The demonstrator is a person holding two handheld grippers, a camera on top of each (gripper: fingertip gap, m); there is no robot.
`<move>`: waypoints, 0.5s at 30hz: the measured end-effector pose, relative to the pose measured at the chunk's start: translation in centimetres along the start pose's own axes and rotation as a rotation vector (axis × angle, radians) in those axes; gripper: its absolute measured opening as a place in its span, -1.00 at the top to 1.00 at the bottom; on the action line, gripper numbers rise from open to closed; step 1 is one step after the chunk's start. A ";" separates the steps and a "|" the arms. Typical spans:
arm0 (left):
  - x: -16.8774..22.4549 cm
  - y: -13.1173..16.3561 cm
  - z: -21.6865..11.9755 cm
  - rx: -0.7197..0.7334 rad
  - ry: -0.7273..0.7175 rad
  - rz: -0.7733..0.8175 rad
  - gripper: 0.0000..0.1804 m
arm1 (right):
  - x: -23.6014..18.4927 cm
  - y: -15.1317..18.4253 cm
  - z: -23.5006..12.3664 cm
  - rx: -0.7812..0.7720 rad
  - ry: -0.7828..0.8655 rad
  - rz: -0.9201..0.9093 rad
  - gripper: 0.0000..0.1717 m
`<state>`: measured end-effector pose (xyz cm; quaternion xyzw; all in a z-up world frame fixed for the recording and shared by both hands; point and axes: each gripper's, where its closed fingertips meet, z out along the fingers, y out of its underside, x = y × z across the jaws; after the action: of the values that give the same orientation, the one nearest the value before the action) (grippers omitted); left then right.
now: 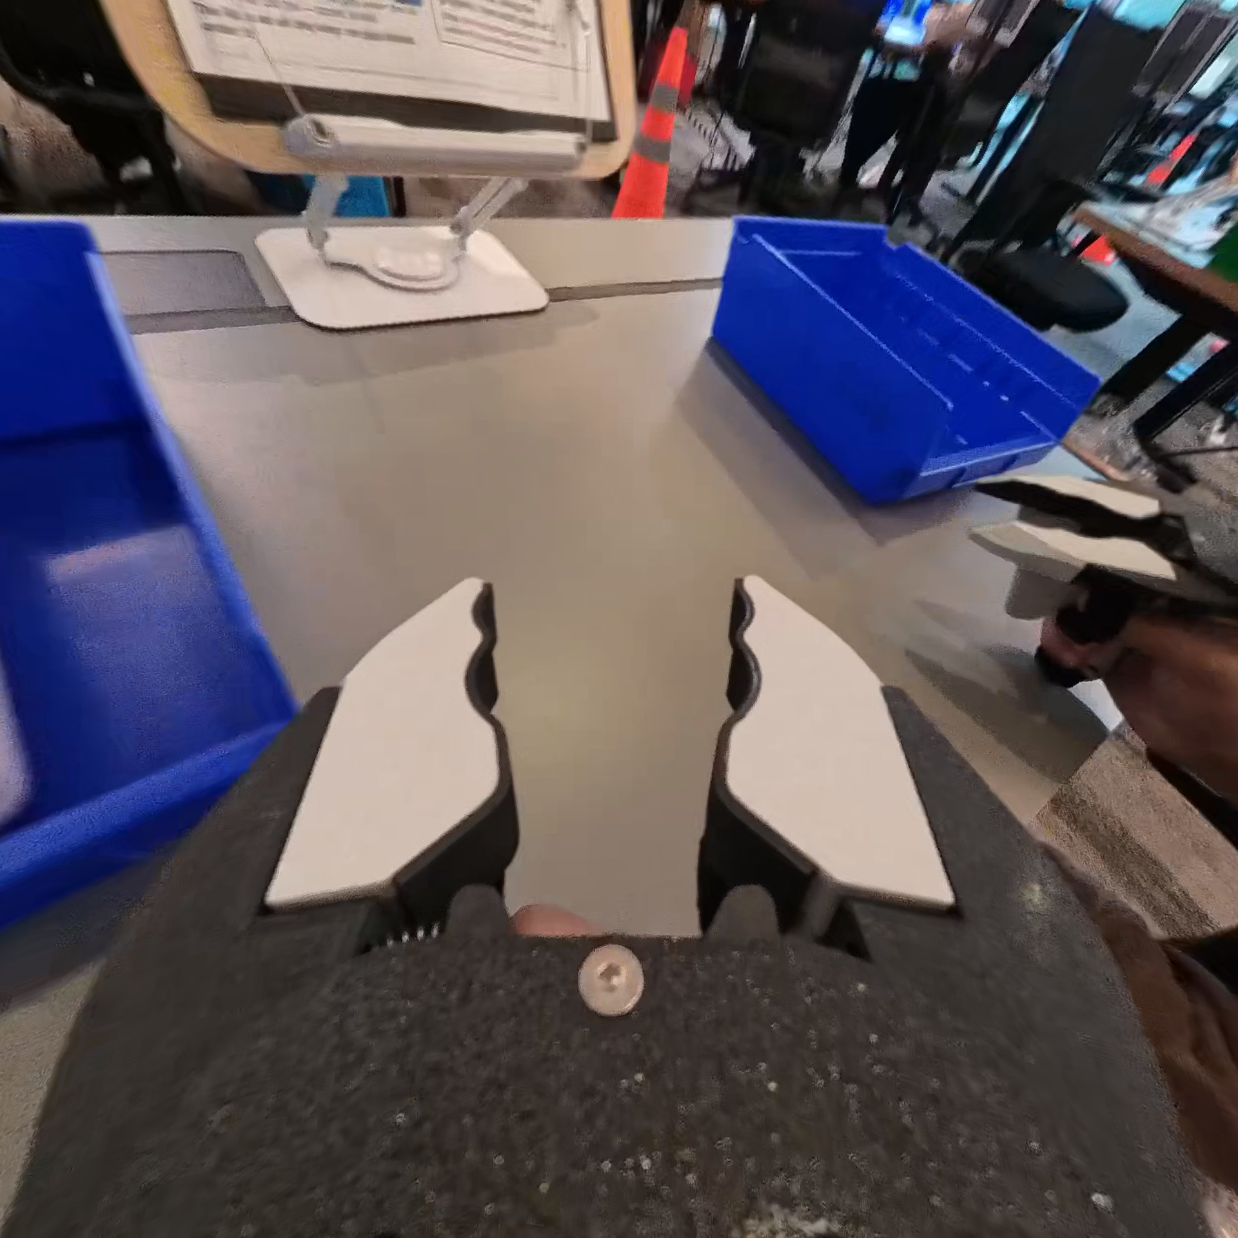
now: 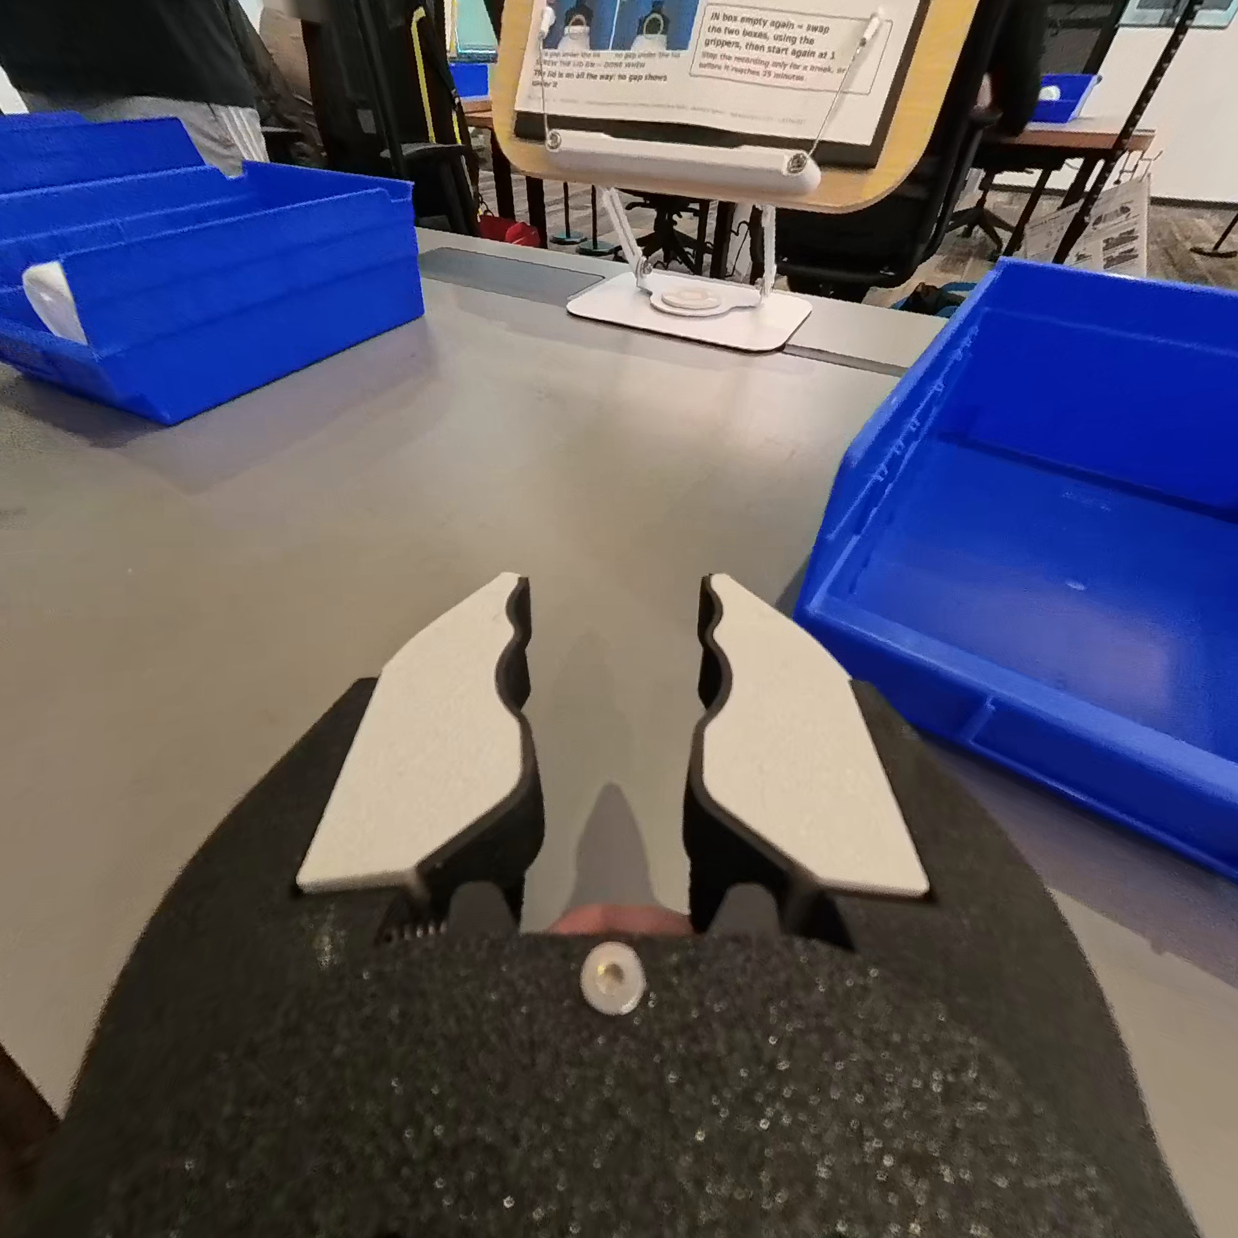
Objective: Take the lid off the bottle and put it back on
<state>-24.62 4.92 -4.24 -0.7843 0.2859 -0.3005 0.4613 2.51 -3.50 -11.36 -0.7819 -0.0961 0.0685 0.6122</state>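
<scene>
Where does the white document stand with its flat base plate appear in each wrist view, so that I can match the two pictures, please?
Left wrist view: the document stand sits at upper left of centre, on the far edge of the grey table.
Right wrist view: the same stand sits at upper centre, a little right, on the table's far edge.
Shared landmark: the blue bin right of the stand.

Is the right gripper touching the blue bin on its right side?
Apart. The right wrist view shows a strip of grey table between the right gripper and the blue bin; its open jaws hold nothing.
</scene>
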 end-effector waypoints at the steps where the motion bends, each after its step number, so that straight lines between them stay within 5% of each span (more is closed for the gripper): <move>1: -1.8 -1.4 -0.3 -0.048 -0.027 -0.003 0.20 | -0.1 0.0 0.0 -0.001 -0.003 -0.006 0.45; 6: -14.4 -5.6 -0.3 -0.312 -0.308 0.017 0.08 | -0.1 0.1 0.1 0.000 -0.016 0.000 0.45; 10: -22.7 -3.5 0.8 -0.558 -0.463 -0.096 0.09 | 0.1 0.3 0.2 -0.010 -0.032 0.043 0.44; 15: -27.6 -0.1 2.3 -0.752 -0.557 -0.164 0.06 | 0.4 0.3 0.1 -0.009 -0.043 0.089 0.44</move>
<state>-41.03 26.26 -10.84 -0.9677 0.1774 0.0100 0.1790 2.87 -3.39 -11.72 -0.7864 -0.0748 0.1121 0.6029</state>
